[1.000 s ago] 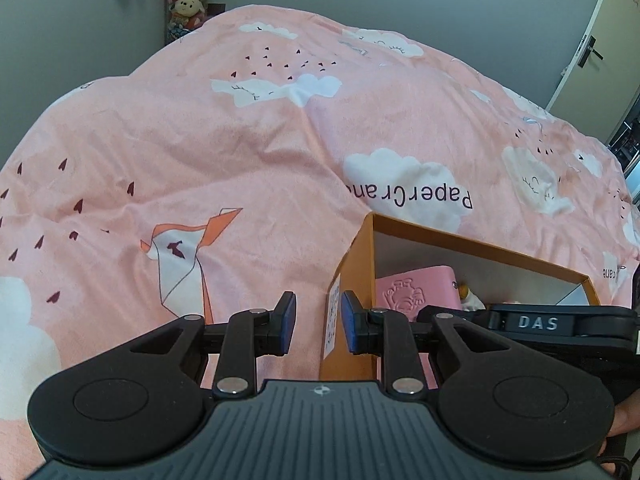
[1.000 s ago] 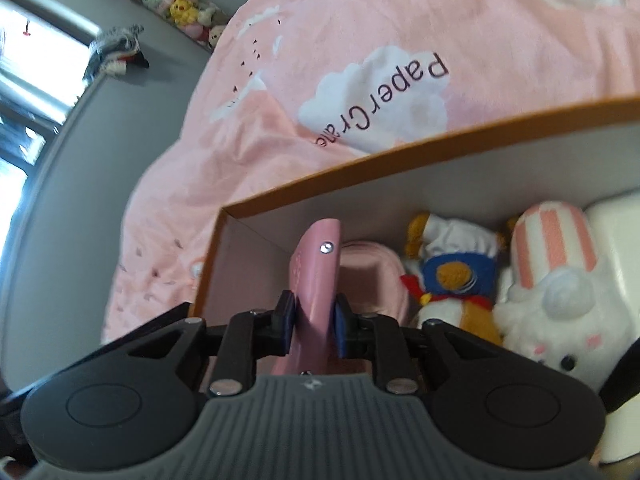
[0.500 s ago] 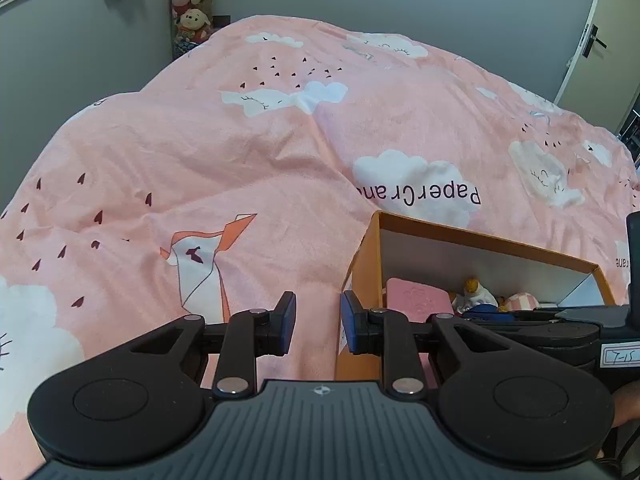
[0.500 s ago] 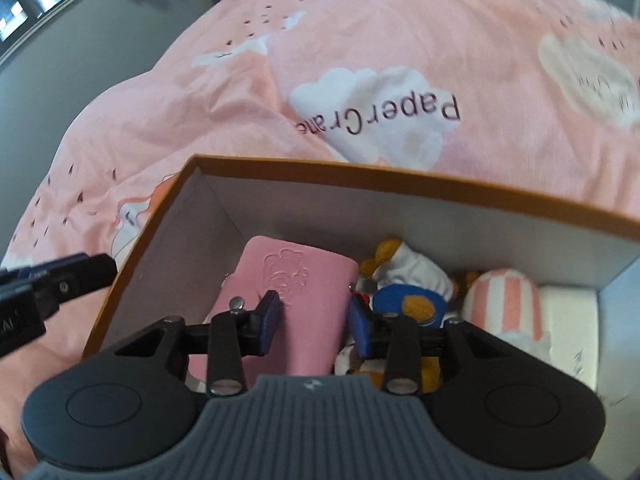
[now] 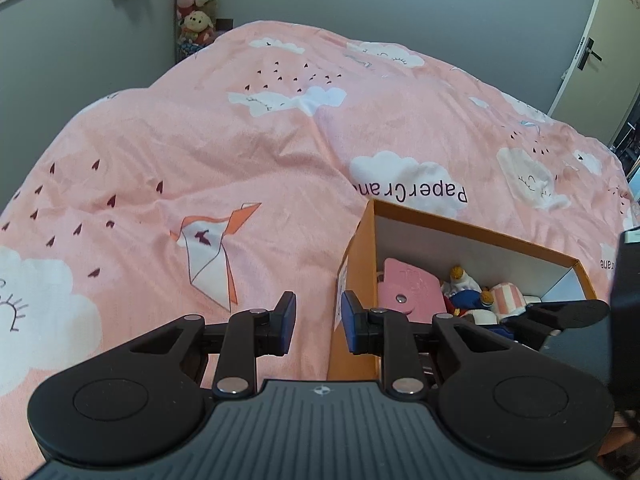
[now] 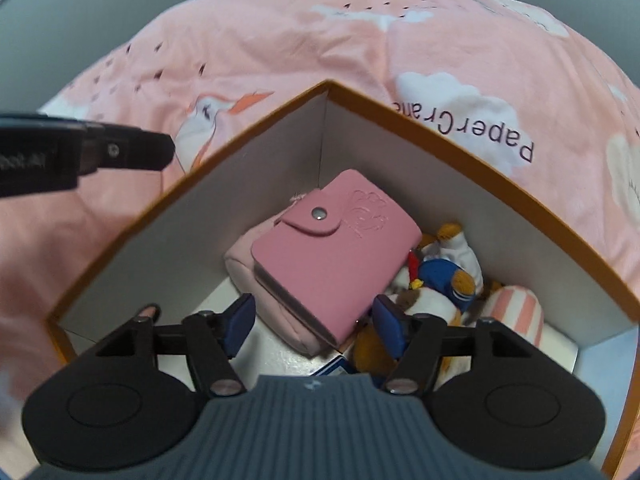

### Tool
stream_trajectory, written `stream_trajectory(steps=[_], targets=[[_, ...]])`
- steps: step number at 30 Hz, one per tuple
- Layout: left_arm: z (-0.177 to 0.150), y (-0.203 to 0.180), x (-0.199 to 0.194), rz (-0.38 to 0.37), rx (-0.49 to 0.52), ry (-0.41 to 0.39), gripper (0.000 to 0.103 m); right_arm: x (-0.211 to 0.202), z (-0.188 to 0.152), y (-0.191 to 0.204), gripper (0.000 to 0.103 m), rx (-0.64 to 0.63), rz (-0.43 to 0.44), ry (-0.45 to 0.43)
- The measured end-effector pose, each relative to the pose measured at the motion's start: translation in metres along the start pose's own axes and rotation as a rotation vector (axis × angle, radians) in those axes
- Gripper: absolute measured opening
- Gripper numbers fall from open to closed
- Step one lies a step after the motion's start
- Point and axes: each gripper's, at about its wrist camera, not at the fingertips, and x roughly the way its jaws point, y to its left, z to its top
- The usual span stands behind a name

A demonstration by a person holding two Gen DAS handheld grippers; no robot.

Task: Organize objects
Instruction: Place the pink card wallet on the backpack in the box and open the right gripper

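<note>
Box (image 6: 448,148): rectangular card, orange outside and along the rim, matte white inside, open-topped, resting on the quilt (image 5: 240,152).

Wallet (image 6: 336,256): pink, smooth leather-like skin, rounded flap shut with a metal snap, embossed motif beside it. It lay flat in the box's far corner, on top of a paler pink soft pouch (image 6: 244,260); also seen in my left view (image 5: 408,292).

Plush toys (image 6: 448,276): fuzzy, blue, white and orange, packed just beside the wallet; a pink-and-white striped one (image 6: 516,312) lay to their right.

My right gripper (image 6: 314,322): blue pads spread wide apart, empty, hovering over the wallet's near edge without touching it.

My left gripper (image 5: 318,322): pads apart, nothing between them, poised above the box's left wall.

Quilt: pink cotton, creased, printed with white clouds and an origami crane.
</note>
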Motion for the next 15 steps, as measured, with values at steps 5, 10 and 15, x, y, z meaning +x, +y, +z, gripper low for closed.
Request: stream_trajectory(steps=[5, 10, 15], targets=[[-0.003, 0.003, -0.001, -0.005, -0.012, 0.004, 0.028, 0.007, 0.008, 0.007, 0.06, -0.081, -0.063, 0.04], [-0.005, 0.001, -0.005, -0.015, -0.001, 0.002, 0.028, 0.01, 0.012, 0.006, 0.059, -0.073, -0.075, 0.039], [-0.008, -0.005, -0.027, -0.028, 0.016, -0.041, 0.028, -0.013, 0.008, 0.002, 0.058, -0.042, -0.061, -0.019]])
